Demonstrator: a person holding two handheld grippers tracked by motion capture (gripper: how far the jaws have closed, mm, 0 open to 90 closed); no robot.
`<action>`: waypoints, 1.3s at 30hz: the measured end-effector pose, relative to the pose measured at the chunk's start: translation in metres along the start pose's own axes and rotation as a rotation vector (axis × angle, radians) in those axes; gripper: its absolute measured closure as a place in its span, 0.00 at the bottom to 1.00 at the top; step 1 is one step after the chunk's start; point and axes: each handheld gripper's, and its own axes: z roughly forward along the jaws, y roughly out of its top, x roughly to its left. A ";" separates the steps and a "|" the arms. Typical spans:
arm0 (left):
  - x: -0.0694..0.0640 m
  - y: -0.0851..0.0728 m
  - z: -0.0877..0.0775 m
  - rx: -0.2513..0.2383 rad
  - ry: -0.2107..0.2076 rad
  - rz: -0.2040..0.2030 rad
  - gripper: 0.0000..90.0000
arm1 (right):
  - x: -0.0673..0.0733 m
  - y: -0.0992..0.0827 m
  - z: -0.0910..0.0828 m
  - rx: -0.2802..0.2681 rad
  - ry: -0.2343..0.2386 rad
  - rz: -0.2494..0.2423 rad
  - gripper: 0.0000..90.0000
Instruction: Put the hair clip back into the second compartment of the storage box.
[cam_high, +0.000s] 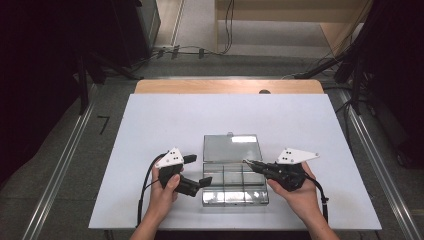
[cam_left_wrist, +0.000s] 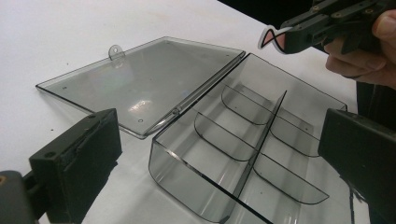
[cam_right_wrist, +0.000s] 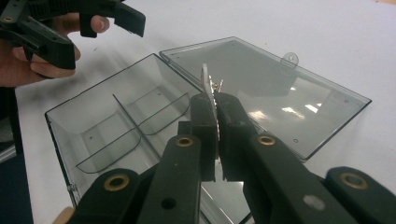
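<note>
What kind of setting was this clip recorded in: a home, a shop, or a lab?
Most likely a lab or recording studio. A plain white table stands alone on a grey floor, dark stands flank it, and cables trail across the floor behind. On the table lies a clear compartment box, its lid open.

black hand-held gripper (cam_high: 194, 172) pair, grey three-cornered plates, trailing black cables.
</note>
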 end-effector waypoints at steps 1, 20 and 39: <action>0.000 0.000 0.000 0.000 0.001 0.000 0.00 | 0.001 0.000 0.001 0.002 0.000 0.003 0.93; 0.000 0.000 0.001 0.004 0.000 0.000 0.00 | 0.014 0.000 0.016 0.020 0.052 -0.001 0.93; 0.000 -0.001 0.002 0.008 0.006 0.002 0.00 | 0.021 -0.001 0.030 0.035 0.075 0.004 0.93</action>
